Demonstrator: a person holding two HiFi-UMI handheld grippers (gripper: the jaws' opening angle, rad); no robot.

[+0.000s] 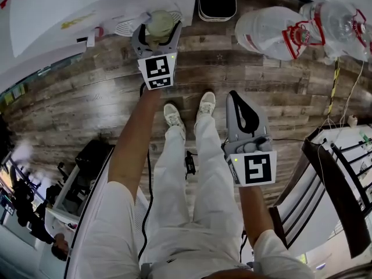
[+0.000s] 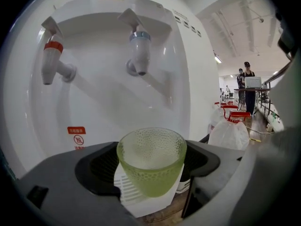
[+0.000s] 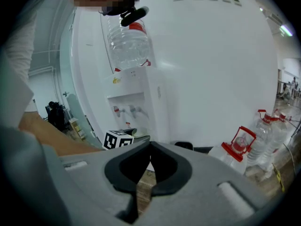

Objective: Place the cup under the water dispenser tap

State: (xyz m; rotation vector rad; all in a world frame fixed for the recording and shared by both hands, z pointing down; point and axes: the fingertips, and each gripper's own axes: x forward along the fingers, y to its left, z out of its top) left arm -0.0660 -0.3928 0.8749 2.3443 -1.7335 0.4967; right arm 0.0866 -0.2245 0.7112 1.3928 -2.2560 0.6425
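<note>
A green dimpled glass cup (image 2: pixel 150 173) sits upright between the jaws of my left gripper (image 2: pixel 151 161), and the pads rest against its sides. It hangs just over the white drip tray (image 2: pixel 126 194) of the white water dispenser (image 2: pixel 94 93), below the blue tap (image 2: pixel 138 55). The red tap (image 2: pixel 51 60) is further left. Whether the cup's base touches the tray I cannot tell. From the head view the cup (image 1: pixel 160 27) and left gripper (image 1: pixel 159 17) are at the dispenser's foot. My right gripper (image 1: pixel 235 95) hangs back over the floor, shut and empty (image 3: pixel 149 147).
Large clear water bottles (image 1: pixel 273 34) with red handles lie on the wooden floor right of the dispenser. A dark object (image 1: pixel 216 0) stands against the wall. A dark chair (image 1: pixel 337 185) and cables (image 1: pixel 334 92) are at the right. People stand far off (image 2: pixel 247 79).
</note>
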